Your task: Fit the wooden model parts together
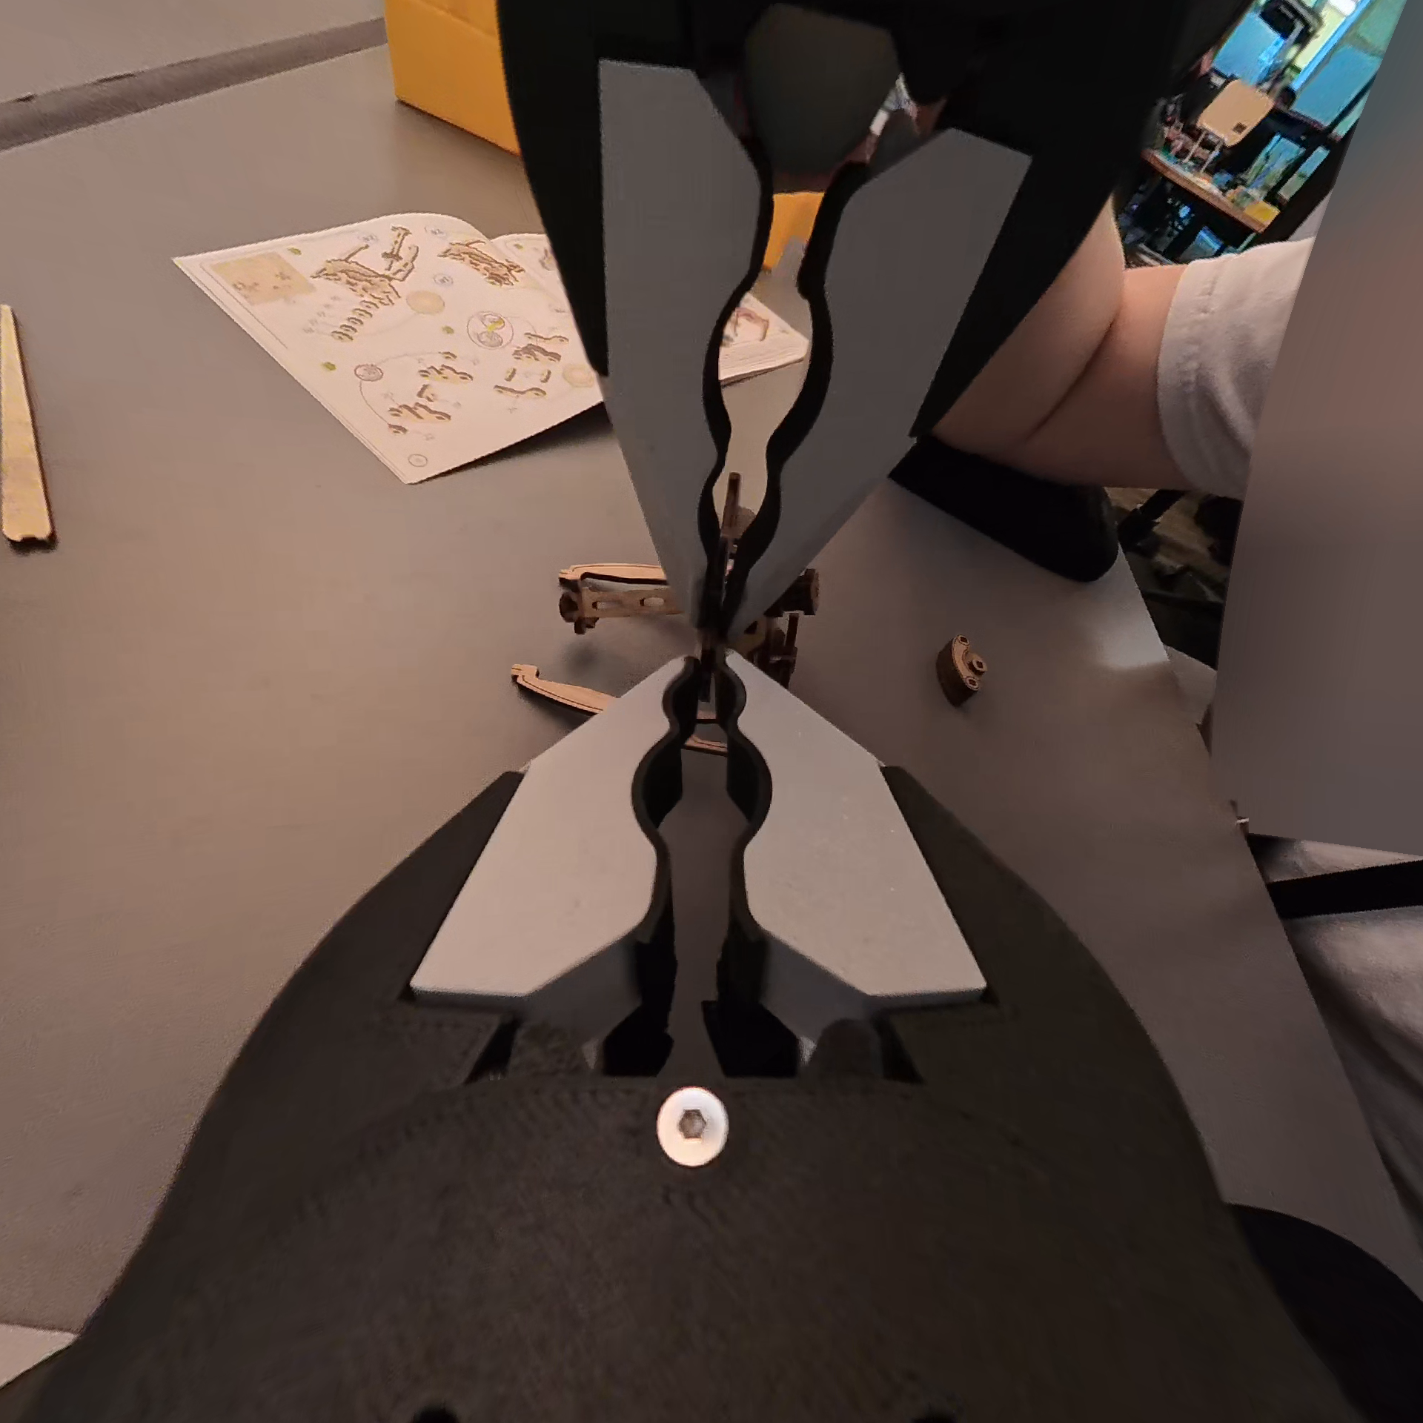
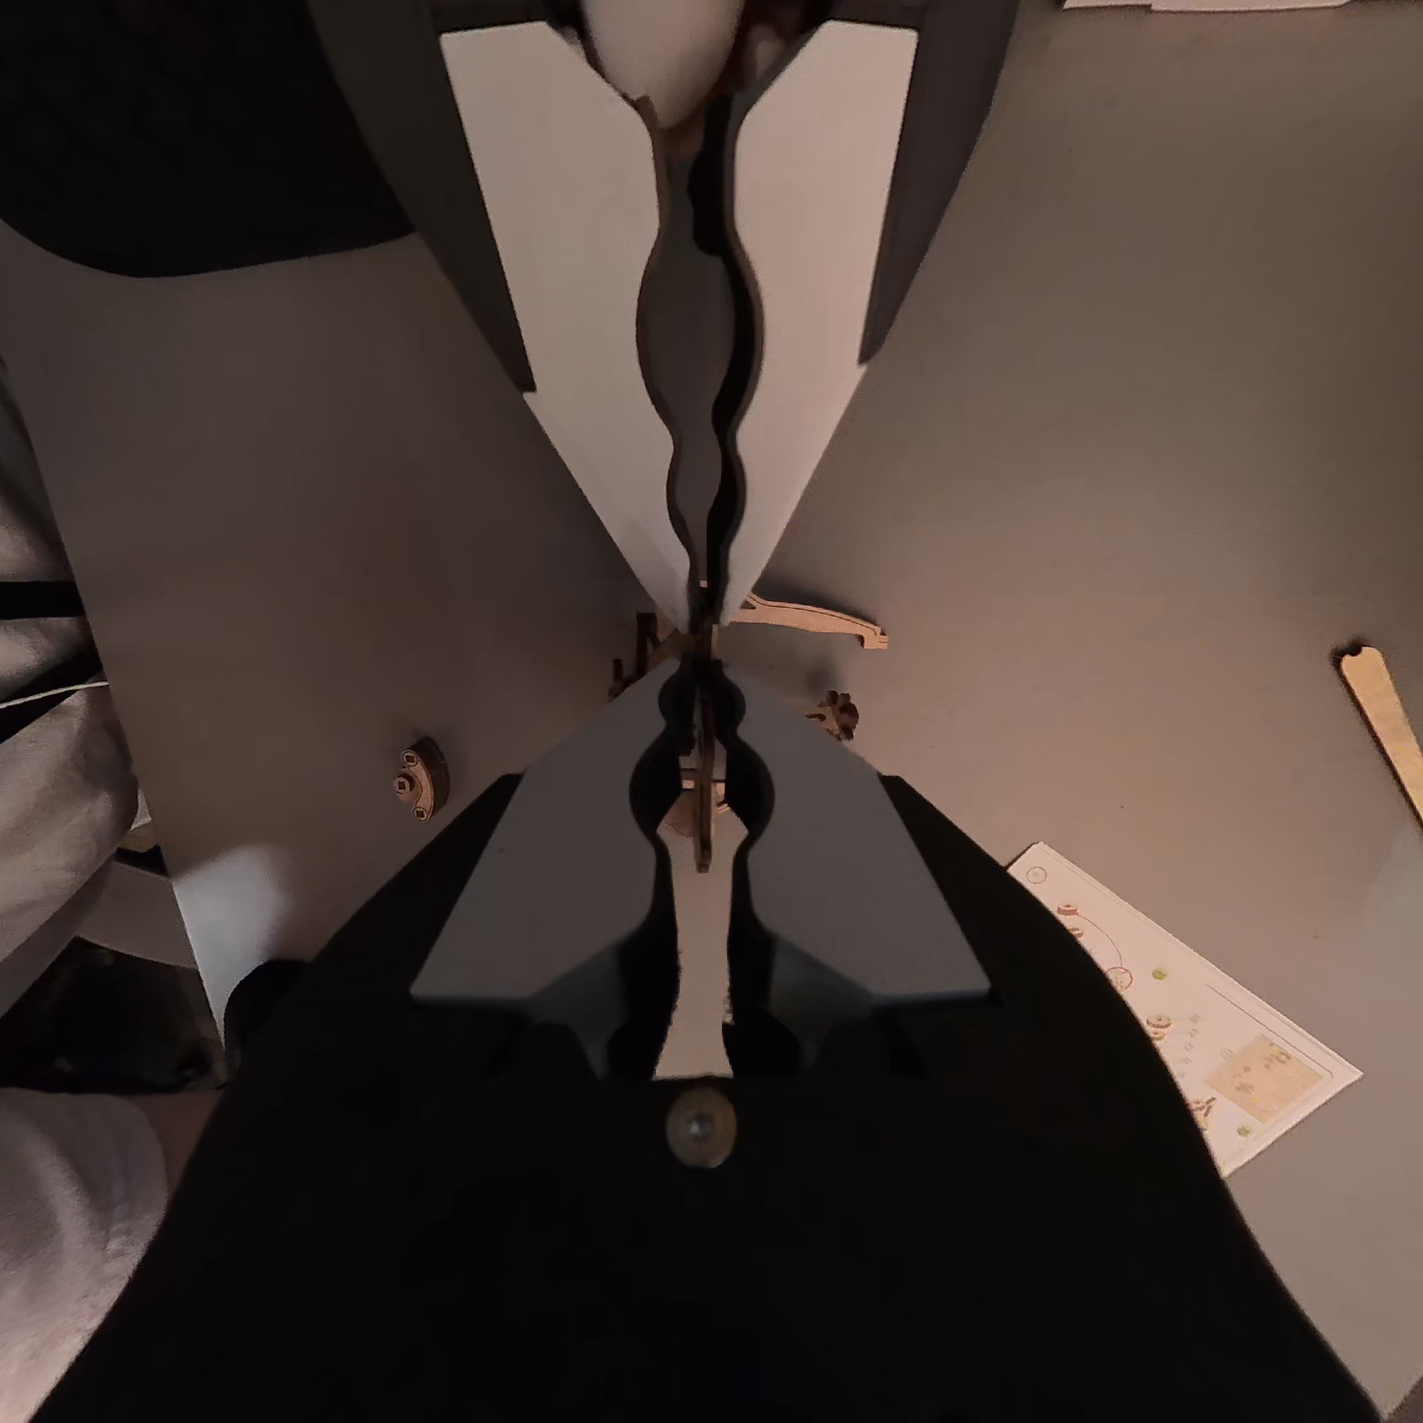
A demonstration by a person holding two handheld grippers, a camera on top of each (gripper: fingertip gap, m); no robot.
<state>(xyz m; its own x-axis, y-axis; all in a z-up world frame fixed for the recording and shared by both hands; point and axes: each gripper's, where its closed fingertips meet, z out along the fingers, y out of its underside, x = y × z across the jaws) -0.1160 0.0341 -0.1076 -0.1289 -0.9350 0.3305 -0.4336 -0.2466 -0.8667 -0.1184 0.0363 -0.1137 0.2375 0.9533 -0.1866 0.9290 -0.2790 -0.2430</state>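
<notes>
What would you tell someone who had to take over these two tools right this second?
Left tool: shut on a thin wooden part.
Right tool: shut on a thin wooden part too; the tips meet nose to nose above the grey table.
Loose on the table: curved strip, small round block, instruction sheet.
Done: parts brought together. Left: whether the joint is seated is hidden; loose pieces remain.

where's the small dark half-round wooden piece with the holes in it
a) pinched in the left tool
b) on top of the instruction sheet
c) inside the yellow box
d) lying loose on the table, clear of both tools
d: the half-round wooden piece sits alone on the grey table, apart from the left tool and right tool, which meet tip to tip over the wooden model parts.
</notes>
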